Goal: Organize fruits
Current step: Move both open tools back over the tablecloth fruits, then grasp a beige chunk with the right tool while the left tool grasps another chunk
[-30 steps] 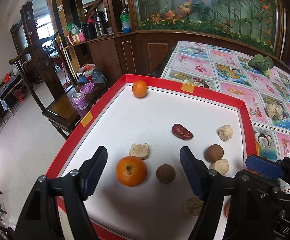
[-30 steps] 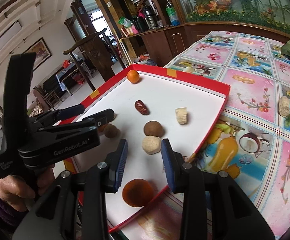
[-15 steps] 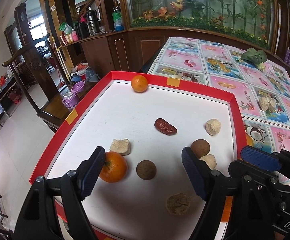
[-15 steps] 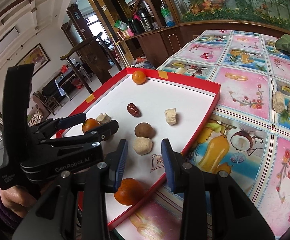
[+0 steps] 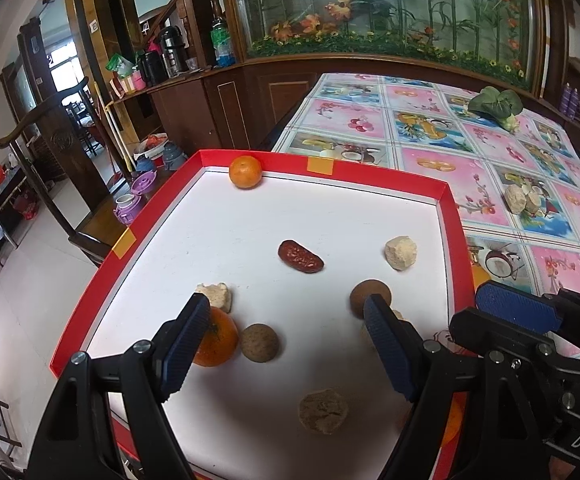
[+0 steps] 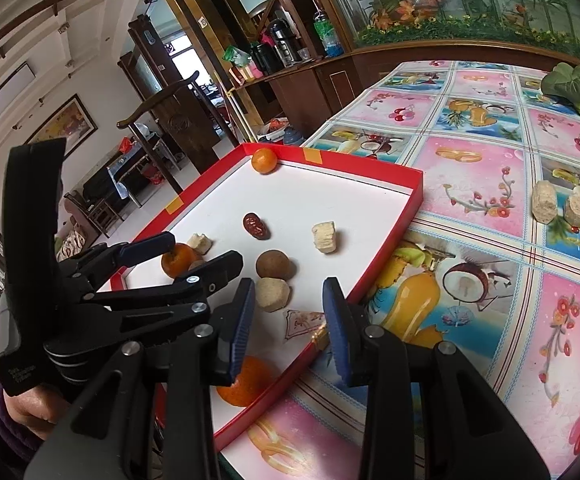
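Red-rimmed white tray (image 5: 446, 200) sits on the floral worktop (image 5: 442, 136), holding a small orange (image 5: 245, 171) in its far-left corner, a red date (image 5: 300, 256) mid-tray, brown round fruits, pale chunks, and a bigger orange (image 5: 217, 338) near-left. Left gripper (image 5: 285, 344) hangs open over the near part, its left finger just in front of the bigger orange, nothing pinched. Right gripper (image 6: 290, 326) hovers at the tray's near-right edge, jaws narrowly apart and empty, another orange (image 6: 245, 380) below it.
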A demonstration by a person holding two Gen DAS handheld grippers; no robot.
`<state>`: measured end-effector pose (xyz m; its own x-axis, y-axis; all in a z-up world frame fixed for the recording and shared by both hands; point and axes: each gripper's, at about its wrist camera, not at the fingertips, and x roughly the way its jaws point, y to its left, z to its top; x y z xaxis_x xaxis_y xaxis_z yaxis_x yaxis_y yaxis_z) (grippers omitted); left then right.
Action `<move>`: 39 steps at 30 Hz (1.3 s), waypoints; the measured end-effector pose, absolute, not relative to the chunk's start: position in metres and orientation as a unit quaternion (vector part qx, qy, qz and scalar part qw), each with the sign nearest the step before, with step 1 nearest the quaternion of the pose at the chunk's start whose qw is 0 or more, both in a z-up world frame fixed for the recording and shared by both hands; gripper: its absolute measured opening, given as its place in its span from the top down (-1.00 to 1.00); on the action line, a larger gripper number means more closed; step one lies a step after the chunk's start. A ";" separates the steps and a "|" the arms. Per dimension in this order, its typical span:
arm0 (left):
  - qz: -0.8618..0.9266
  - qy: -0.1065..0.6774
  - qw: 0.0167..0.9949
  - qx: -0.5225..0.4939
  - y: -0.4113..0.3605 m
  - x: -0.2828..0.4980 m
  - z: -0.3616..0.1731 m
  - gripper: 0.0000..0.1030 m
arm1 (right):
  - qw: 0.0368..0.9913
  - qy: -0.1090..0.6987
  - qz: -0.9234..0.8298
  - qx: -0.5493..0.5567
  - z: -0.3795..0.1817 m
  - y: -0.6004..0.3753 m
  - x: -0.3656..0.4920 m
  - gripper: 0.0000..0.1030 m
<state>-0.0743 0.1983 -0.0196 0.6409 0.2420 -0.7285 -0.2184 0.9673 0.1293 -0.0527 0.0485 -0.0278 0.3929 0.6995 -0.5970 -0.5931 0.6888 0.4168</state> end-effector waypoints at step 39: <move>-0.019 0.419 0.905 0.075 0.072 -0.008 -0.009 -0.54 | 0.888 0.431 0.155 0.052 -0.053 -0.089 0.079 0.28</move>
<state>-0.0084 0.0720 -0.0092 0.6484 0.0287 -0.7608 0.0977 0.9879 0.1206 0.0795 -0.0888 -0.0533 0.5812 0.3199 -0.7482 -0.2298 0.9466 0.2262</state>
